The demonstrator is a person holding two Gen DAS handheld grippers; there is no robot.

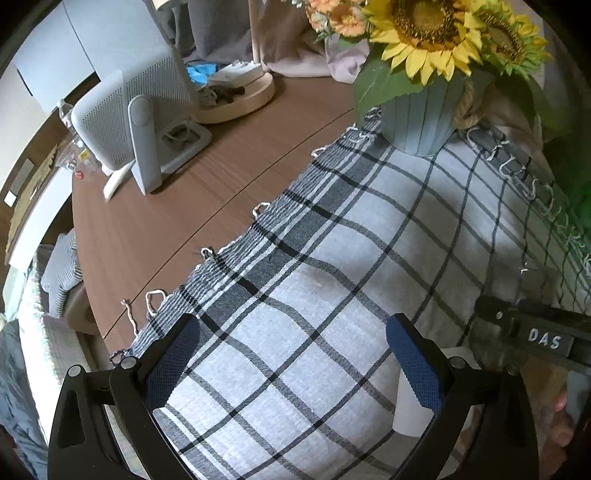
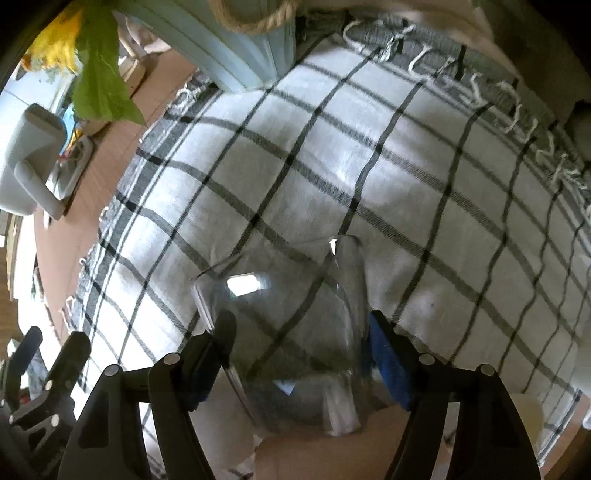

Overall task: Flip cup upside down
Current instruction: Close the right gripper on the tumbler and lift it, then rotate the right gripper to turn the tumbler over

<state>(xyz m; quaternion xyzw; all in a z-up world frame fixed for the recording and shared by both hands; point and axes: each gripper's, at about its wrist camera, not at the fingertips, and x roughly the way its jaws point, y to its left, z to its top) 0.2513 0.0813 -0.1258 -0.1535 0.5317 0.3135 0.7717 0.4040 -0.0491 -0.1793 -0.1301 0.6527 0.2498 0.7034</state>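
Observation:
In the right wrist view, my right gripper (image 2: 301,345) is shut on a clear glass cup (image 2: 284,317), its blue pads (image 2: 389,363) pressed on the cup's sides. It holds the cup above the checked cloth (image 2: 332,147); the view is blurred and I cannot tell which way the cup's mouth faces. In the left wrist view, my left gripper (image 1: 293,363) is open and empty over the checked cloth (image 1: 332,295). The right gripper's black body (image 1: 535,328) shows at that view's right edge.
A pale blue vase (image 1: 417,118) of sunflowers (image 1: 424,26) stands at the cloth's far end, also in the right wrist view (image 2: 236,40). A white fan heater (image 1: 136,122) and a round wooden tray (image 1: 240,99) stand on the brown table (image 1: 184,229). A white object (image 1: 410,406) lies behind my left gripper's right finger.

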